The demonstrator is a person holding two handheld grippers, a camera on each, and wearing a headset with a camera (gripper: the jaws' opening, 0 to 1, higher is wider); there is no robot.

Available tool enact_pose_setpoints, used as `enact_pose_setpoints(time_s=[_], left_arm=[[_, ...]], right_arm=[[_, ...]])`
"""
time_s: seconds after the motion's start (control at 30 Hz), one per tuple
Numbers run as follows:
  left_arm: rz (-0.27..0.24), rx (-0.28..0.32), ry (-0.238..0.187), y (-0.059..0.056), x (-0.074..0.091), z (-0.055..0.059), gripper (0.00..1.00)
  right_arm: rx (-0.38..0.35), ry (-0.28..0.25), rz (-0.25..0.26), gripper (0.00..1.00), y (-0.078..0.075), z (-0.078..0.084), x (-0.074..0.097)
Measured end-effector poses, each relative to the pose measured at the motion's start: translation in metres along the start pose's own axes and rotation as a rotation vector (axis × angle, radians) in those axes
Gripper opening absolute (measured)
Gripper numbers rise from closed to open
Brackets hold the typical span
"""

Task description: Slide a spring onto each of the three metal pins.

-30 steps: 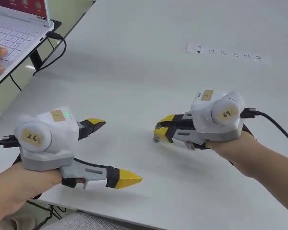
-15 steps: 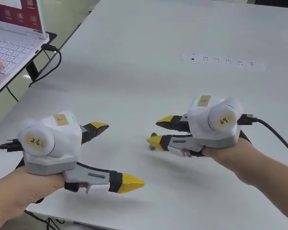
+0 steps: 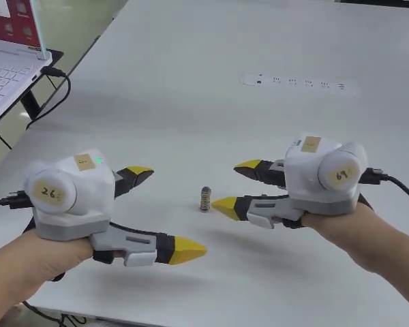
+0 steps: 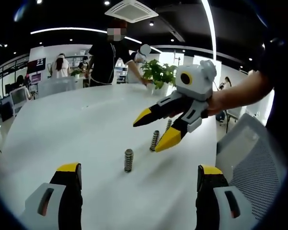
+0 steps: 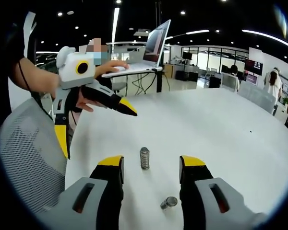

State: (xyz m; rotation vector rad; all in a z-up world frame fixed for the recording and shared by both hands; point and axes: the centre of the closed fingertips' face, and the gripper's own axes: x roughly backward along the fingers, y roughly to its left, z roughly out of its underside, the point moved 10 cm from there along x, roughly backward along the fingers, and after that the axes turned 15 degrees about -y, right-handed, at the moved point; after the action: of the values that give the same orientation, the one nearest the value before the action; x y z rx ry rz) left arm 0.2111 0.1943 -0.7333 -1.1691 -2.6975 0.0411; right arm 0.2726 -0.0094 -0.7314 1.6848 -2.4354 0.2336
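Observation:
A small metal pin with a spring on it (image 3: 205, 199) stands upright on the white table (image 3: 191, 102). My right gripper (image 3: 230, 185) is open just right of it, touching nothing. In the right gripper view the same pin (image 5: 144, 157) stands just ahead of the open right gripper (image 5: 151, 161), and a second pin (image 5: 169, 202) sits low between the jaws. The left gripper (image 3: 165, 211) is open, nothing in it, to the left of the pin. From the left gripper view, beyond the left gripper (image 4: 138, 168), one sprung pin (image 4: 128, 160) stands in front, another (image 4: 155, 140) behind it, and a third (image 4: 169, 125) under the right gripper (image 4: 163, 127).
A white power strip (image 3: 296, 84) lies far back on the table. An open laptop (image 3: 7, 61) sits on a stand at the far left, with a black cable (image 3: 54, 88) hanging beside it. People and chairs show in the room beyond.
My right gripper has opened and drawn back to the right, leaving the sprung pin standing free on the table. The left gripper has stayed open and hardly moved.

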Motion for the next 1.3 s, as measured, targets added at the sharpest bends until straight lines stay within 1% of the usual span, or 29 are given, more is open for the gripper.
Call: enact_pose_setpoints(time_s=[0.2, 0.23, 0.3, 0.5, 0.67, 0.7, 0.8, 1.0, 1.07, 1.2, 1.3], left_arm=[[0.020, -0.008, -0.002, -0.003, -0.007, -0.004, 0.98], [0.022, -0.009, -0.003, -0.003, -0.008, -0.004, 0.98], [0.024, -0.013, -0.006, -0.005, -0.009, -0.006, 0.98], [0.028, -0.018, -0.008, -0.009, -0.013, -0.009, 0.98], [0.029, -0.019, -0.011, -0.012, -0.013, -0.010, 0.98], [0.026, -0.022, -0.010, -0.012, -0.013, -0.010, 0.98], [0.020, -0.022, -0.008, -0.013, -0.012, -0.011, 0.98], [-0.001, -0.026, -0.018, -0.013, -0.008, -0.012, 0.98], [-0.012, -0.024, -0.019, -0.013, -0.007, -0.012, 0.98], [-0.031, -0.024, -0.028, -0.015, -0.002, -0.013, 0.98], [-0.035, -0.019, -0.030, -0.015, 0.002, -0.011, 0.98]], right_arm=[[-0.027, -0.023, 0.053, 0.56, -0.006, 0.004, 0.022], [-0.039, -0.038, 0.065, 0.59, -0.006, 0.004, 0.026], [-0.049, -0.046, 0.085, 0.64, -0.007, 0.005, 0.033], [-0.074, -0.068, 0.122, 0.72, -0.008, 0.007, 0.052], [-0.083, -0.067, 0.167, 0.84, -0.007, 0.011, 0.067], [-0.082, -0.069, 0.185, 0.87, -0.008, 0.012, 0.071], [-0.085, -0.065, 0.217, 0.94, -0.008, 0.014, 0.079], [-0.124, -0.062, 0.268, 0.99, -0.009, 0.023, 0.100], [-0.139, -0.050, 0.288, 0.99, -0.009, 0.025, 0.106], [-0.144, -0.048, 0.320, 0.99, -0.005, 0.026, 0.120], [-0.148, -0.041, 0.333, 0.99, -0.002, 0.029, 0.131]])
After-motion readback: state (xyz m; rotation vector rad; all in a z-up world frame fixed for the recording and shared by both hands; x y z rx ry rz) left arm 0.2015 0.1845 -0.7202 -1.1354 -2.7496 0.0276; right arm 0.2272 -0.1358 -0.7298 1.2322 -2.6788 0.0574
